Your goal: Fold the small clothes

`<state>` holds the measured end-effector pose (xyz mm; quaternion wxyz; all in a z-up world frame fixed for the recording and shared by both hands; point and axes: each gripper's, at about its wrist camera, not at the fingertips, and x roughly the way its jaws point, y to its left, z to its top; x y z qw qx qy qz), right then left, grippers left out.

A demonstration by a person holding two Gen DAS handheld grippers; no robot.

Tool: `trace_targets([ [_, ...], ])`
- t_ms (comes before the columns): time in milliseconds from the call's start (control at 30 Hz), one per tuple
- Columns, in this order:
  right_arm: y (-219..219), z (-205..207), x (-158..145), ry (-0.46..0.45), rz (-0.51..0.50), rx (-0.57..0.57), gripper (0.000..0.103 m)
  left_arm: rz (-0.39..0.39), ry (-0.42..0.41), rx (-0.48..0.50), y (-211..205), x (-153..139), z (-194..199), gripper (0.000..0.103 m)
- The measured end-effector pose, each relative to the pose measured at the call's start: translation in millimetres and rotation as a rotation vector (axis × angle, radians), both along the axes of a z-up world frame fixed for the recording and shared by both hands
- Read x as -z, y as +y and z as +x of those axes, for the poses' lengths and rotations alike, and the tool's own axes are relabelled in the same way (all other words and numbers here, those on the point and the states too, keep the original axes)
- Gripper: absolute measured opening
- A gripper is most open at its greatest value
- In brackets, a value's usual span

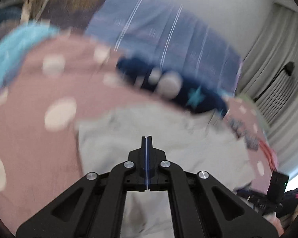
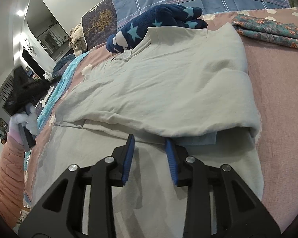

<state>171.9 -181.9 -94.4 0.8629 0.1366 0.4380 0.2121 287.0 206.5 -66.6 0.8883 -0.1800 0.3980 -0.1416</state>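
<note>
A: Left wrist view, status?
B: Left hand-held gripper (image 1: 147, 138) angled downward over the pale garment (image 1: 168, 138) on the pink dotted bed cover (image 1: 29, 119); jaws fully together, nothing between them. Picture blurred.
A: Right wrist view?
B: Right hand-held gripper (image 2: 149, 140) angled downward at the garment's folded edge; jaws narrowly parted, gripping nothing.

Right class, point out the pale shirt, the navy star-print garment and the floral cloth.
pale shirt (image 2: 168, 75), right wrist view, folded upper layer.
navy star-print garment (image 2: 159, 17), right wrist view, middle.
floral cloth (image 2: 272, 29), right wrist view, top surface.
</note>
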Motion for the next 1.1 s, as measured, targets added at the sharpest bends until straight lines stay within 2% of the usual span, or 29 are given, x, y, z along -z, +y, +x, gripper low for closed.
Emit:
trace_targets([
  [33, -0.2, 0.0, 0.0, 0.000, 0.001, 0.000, 0.032, -0.008, 0.054, 0.005, 0.9, 11.8, 0.6, 0.003],
  [67, -0.2, -0.2, 0.0, 0.000, 0.001, 0.000, 0.032, -0.022, 0.079, 0.018, 1.0, 19.3, -1.3, 0.012],
  [100, -0.3, -0.2, 0.0, 0.000, 0.000, 0.000, 0.033, -0.039, 0.096, 0.035, 1.3, 25.1, -3.9, 0.016],
  [133, -0.3, -0.2, 0.0, 0.000, 0.001, -0.001, 0.033, -0.051, 0.111, 0.051, -1.7, 30.8, -6.9, 0.025],
  [233, 0.3, -0.6, -0.2, -0.001, -0.002, -0.003, 0.034, -0.033, 0.117, 0.092, -17.5, 35.0, -14.4, 0.041],
  [333, 0.1, -1.1, -0.5, -0.002, -0.003, -0.004, 0.035, 0.009, 0.100, 0.148, -35.1, 29.6, -21.7, 0.052],
  [433, 0.1, -1.2, -0.4, -0.002, 0.000, -0.004, 0.035, 0.114, 0.077, 0.169, -51.9, 29.4, -27.4, 0.056],
  [500, 0.2, -1.0, -0.4, -0.001, 0.001, -0.004, 0.035, 0.142, 0.059, 0.162, -56.1, 29.8, -28.7, 0.056],
  [533, 0.1, -1.0, -0.4, -0.001, 0.000, -0.005, 0.035, 0.135, 0.048, 0.162, -54.9, 29.0, -29.7, 0.044],
  [567, 0.1, -1.0, -0.4, -0.001, 0.000, -0.005, 0.035, 0.122, 0.039, 0.172, -55.5, 28.1, -29.7, 0.010],
  [600, 0.1, -1.0, -0.4, -0.001, 0.001, -0.005, 0.035, 0.111, 0.027, 0.182, -56.5, 25.4, -30.0, 0.004],
  [667, 0.1, -1.0, -0.6, 0.000, 0.002, -0.005, 0.035, 0.148, -0.050, 0.173, -61.6, 11.3, -35.8, 0.004],
  [767, 0.5, -0.8, -0.7, 0.000, 0.003, -0.005, 0.035, 0.248, -0.216, 0.143, -65.4, -23.6, -46.6, 0.004],
  [800, 0.8, -0.9, -0.8, 0.000, 0.003, -0.005, 0.035, 0.270, -0.234, 0.126, -62.8, -29.6, -44.4, 0.004],
  [867, 0.4, -0.8, -0.7, 0.000, 0.003, -0.005, 0.035, 0.356, -0.223, 0.041, -47.7, -30.5, -29.8, 0.005],
  [900, 0.4, -0.8, -0.8, 0.000, 0.002, -0.005, 0.035, 0.420, -0.190, 0.000, -39.2, -21.1, -19.6, 0.005],
  [967, 0.2, -0.9, -0.8, -0.001, 0.001, -0.005, 0.035, 0.497, -0.120, -0.031, -28.9, -0.1, -7.2, 0.004],
  [1033, 0.2, -0.8, -0.8, 0.000, 0.002, -0.005, 0.035, 0.469, -0.049, -0.028, -16.8, 21.1, -2.1, 0.005],
  [1100, 0.2, -0.8, -0.8, 0.000, 0.002, -0.005, 0.035, 0.436, -0.047, -0.039, -11.7, 25.6, -5.9, 0.006],
])
